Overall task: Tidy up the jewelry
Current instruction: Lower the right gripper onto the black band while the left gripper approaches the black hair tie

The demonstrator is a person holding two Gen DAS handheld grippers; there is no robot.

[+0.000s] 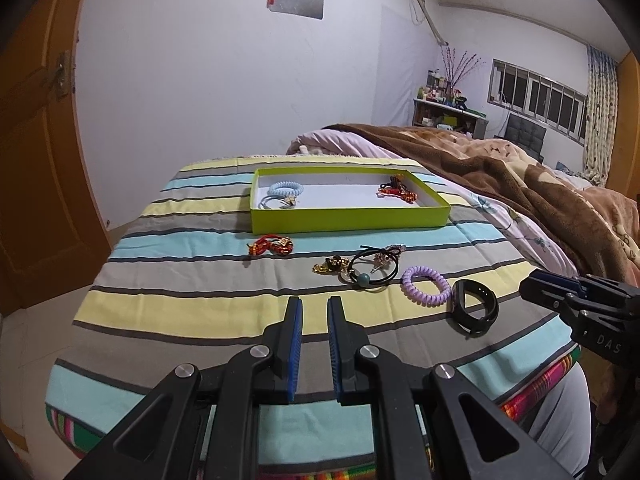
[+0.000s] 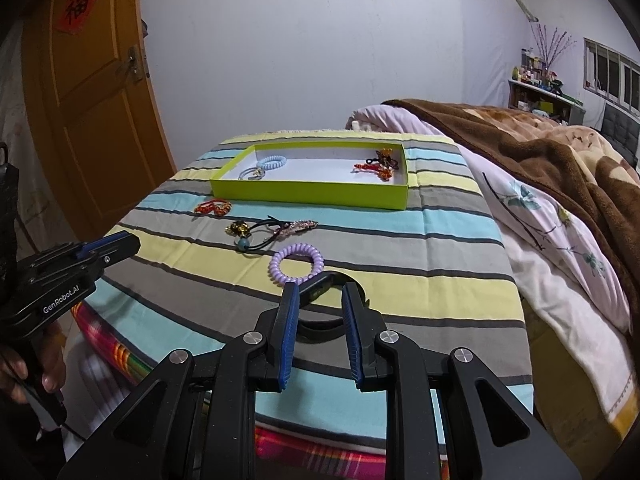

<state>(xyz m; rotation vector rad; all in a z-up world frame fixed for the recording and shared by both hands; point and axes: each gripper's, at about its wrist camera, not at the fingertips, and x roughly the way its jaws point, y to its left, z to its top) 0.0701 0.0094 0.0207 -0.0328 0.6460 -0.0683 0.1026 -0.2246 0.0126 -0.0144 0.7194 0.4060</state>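
Tray (image 1: 348,216) far on striped cloth (image 1: 180,280), hair ties (image 1: 282,196) inside, coil tie (image 1: 426,286) left of wristband (image 1: 476,312)

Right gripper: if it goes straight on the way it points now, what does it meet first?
Most likely the black wristband, which lies just ahead of the right gripper, between its open fingers; depth is uncertain.

Striped cloth (image 1: 168,320), green tray (image 1: 348,216), purple coil tie (image 1: 426,286), black band (image 1: 476,308)

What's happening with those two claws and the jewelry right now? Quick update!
Left gripper open, empty, over the striped cloth. Right gripper open, just short of the black wristband. Green box partly filled. Purple coil tie beside the band.
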